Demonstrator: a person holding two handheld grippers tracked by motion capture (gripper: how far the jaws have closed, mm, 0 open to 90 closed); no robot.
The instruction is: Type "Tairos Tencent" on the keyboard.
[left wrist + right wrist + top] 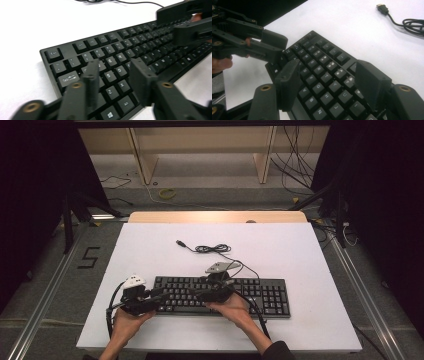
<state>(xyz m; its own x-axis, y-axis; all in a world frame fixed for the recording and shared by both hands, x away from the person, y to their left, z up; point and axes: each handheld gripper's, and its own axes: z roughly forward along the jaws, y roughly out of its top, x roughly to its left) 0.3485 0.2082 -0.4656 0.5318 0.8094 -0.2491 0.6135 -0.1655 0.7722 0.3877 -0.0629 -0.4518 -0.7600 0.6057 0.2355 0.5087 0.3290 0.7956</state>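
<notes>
Keyboard (pixel 222 295) flat on white surface (pixel 150 250), lower centre of frame. Left tongs (pixel 161 296) part-open over left keys, right tongs (pixel 200 293) wide over middle keys; both empty, poised for pressing. Cable (pixel 212 249) loose behind, unplugged.

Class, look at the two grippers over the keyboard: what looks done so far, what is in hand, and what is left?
Done: the black keyboard lies flat on the white table, its cable unplugged behind it. In hand: the left gripper hangs with jaws apart over the left-hand letter keys, the right gripper with jaws apart over the middle keys; neither holds anything. Left: which keys, if any, have been pressed cannot be told, and the plug lies loose.
</notes>
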